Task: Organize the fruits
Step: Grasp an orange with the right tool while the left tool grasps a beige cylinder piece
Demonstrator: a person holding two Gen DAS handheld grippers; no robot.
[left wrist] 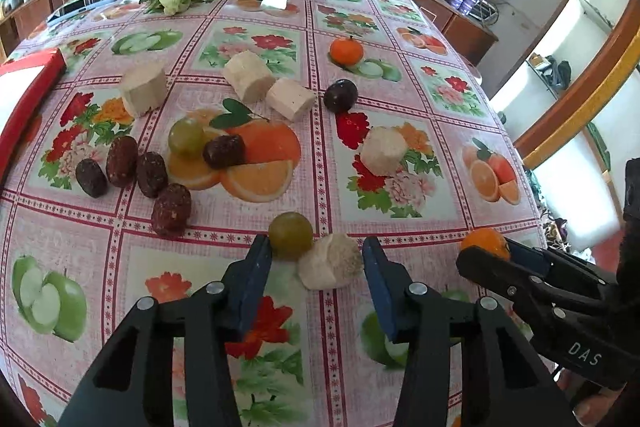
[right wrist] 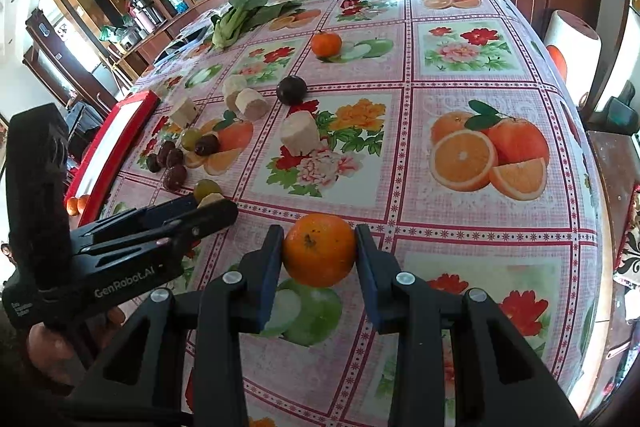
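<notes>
In the left view, the left gripper point(left wrist: 317, 259) was open around a white chunk point(left wrist: 330, 266), with a green grape point(left wrist: 290, 235) just beside it. Dates point(left wrist: 171, 209), more chunks and a plum point(left wrist: 340, 95) lay spread over the table point(left wrist: 460, 187). In the right view, the right gripper point(right wrist: 319, 254) was clamped on an orange point(right wrist: 319, 254). Another orange point(right wrist: 326, 43) sat far off. Most fruit was not sorted yet, I think.
</notes>
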